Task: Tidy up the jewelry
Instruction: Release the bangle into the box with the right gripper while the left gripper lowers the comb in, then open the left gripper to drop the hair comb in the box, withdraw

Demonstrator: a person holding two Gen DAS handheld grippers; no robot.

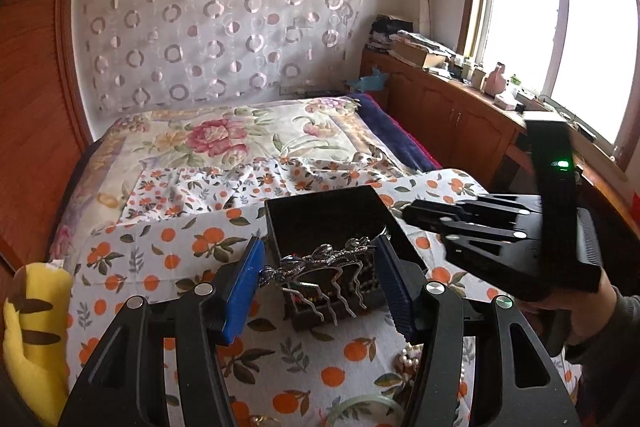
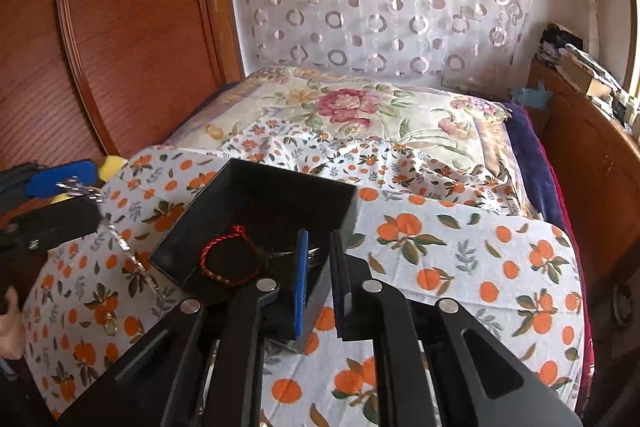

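Observation:
An ornate silver hair comb (image 1: 320, 255) with wavy prongs spans the blue pads of my left gripper (image 1: 320, 247), which is shut on it above the near side of the open black box (image 1: 324, 211). In the right wrist view the box (image 2: 256, 203) holds a red cord bracelet (image 2: 228, 259). My right gripper (image 2: 320, 239) straddles the box's near right wall, one pad inside and one outside, with a narrow gap showing. The left wrist view shows that gripper (image 1: 408, 215) at the box's right corner, held by a hand (image 1: 580, 307).
The box sits on an orange-print cloth (image 2: 460, 267) over a table in front of a bed (image 1: 224, 139). A pearl string (image 1: 412, 355) and a pale green bangle (image 1: 360, 407) lie near me. A yellow plush (image 1: 32, 339) sits left, wooden cabinets (image 1: 460, 119) right.

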